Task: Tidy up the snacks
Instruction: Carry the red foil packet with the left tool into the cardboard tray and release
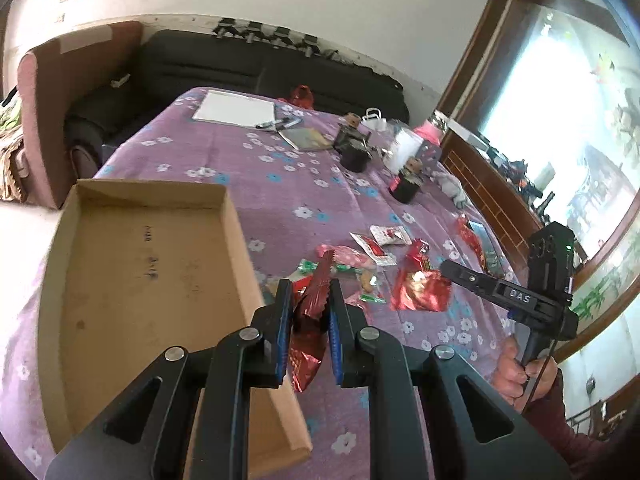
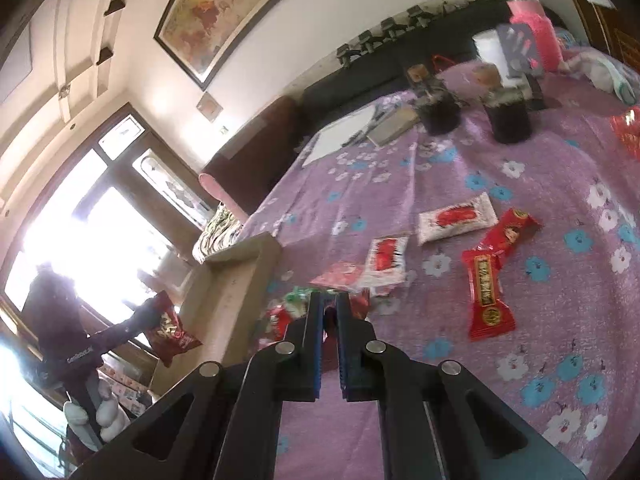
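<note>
My left gripper point(image 1: 311, 286) is shut on a crinkled dark red foil snack packet point(image 1: 308, 344), held in the air over the right wall of an empty cardboard tray point(image 1: 140, 280). In the right wrist view the same packet point(image 2: 172, 332) hangs from that gripper point(image 2: 150, 308) beside the tray point(image 2: 232, 280). My right gripper point(image 2: 329, 300) is shut with a bit of red wrapper point(image 2: 329, 320) between its fingers. From the left wrist view it point(image 1: 446, 267) sits at a shiny red foil packet point(image 1: 420, 290). Loose snacks point(image 2: 456, 218) lie on the purple flowered cloth point(image 2: 560, 320).
Two dark jars with cork lids point(image 1: 404, 186) stand further back, with a pink bottle point(image 2: 532, 20), white paper point(image 1: 234, 106) and pens. A hand point(image 1: 520, 368) grips the right tool. A black sofa point(image 1: 240, 64) and a brown armchair point(image 1: 48, 120) lie beyond the table.
</note>
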The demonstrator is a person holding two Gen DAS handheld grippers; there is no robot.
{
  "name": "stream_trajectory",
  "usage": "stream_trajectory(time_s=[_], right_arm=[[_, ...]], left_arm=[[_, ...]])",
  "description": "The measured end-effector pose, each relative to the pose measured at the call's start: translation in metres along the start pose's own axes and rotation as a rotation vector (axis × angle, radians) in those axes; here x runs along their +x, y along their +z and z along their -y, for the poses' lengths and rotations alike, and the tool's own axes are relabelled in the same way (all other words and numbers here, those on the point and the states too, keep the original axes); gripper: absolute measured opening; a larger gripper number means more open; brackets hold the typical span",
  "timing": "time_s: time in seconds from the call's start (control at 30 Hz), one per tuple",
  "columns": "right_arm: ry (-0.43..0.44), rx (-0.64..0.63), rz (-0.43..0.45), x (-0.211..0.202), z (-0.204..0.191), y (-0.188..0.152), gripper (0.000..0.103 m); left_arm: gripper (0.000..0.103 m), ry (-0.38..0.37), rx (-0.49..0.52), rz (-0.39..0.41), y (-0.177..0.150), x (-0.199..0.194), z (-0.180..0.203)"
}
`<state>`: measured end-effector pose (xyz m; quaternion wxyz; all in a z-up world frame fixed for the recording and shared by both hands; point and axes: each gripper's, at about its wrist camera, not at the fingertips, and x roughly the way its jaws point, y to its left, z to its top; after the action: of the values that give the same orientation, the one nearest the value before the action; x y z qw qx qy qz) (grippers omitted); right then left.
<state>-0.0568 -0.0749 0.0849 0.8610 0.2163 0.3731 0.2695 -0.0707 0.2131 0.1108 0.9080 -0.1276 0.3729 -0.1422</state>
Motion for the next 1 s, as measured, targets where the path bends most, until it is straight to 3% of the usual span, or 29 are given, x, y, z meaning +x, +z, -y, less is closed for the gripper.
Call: stream_trajectory(time_s=[0.2,0.37,0.7,1.0], right_arm=[[0.01,-0.08,-0.005,-0.009,-0.046,0.009,0.006],[0.041,-0.155,-0.037,0.009,-0.091,0.02,0.005],[0.071,-0.223,-0.161,0.118,-0.158,0.038,0.005],[0.014,-0.174,-0.209,0.209,-0.161,0.062,0.005]], left_arm=[[0.014,-0.001,-0.042,0.026,0.001,-0.013,-0.024],[0.014,0.021,-0.077,0.017,0.009,-0.008,-0.048],[0.014,0.058,-0.2,-0.052,0.04,0.034,-0.108],[0.014,0.137,-0.281,-0.083,0.065,0.083,-0.144]])
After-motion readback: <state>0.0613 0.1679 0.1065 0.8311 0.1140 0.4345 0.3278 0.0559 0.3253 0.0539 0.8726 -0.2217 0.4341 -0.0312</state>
